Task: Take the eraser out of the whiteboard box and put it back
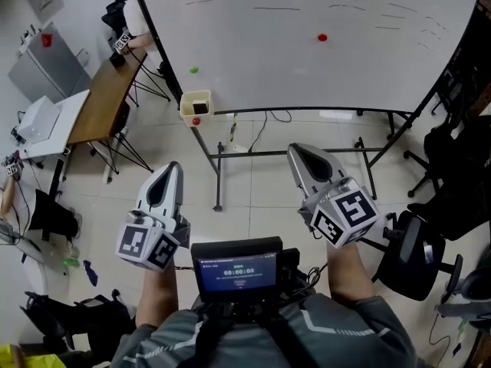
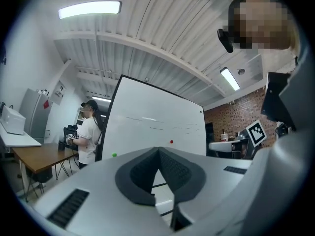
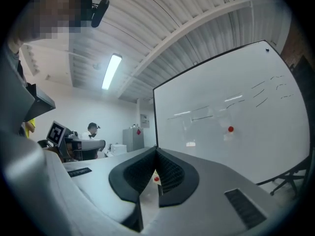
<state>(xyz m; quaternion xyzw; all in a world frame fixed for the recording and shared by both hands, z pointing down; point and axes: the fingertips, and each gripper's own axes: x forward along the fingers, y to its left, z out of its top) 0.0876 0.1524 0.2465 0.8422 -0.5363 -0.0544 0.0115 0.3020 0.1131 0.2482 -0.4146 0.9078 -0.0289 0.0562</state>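
**Both grippers level, jaws closed**

The left gripper (image 1: pixel 170 167) and right gripper (image 1: pixel 295 150) point forward side by side, well apart. Each has its jaws together with nothing between them. The left forearm (image 1: pixel 157 297) and right forearm (image 1: pixel 351 271) reach out behind them.

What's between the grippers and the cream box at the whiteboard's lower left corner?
Nothing visible. Only bare floor lies between the left gripper, the right gripper and the cream open-topped box. The black metal stand leg slants down beneath the box.
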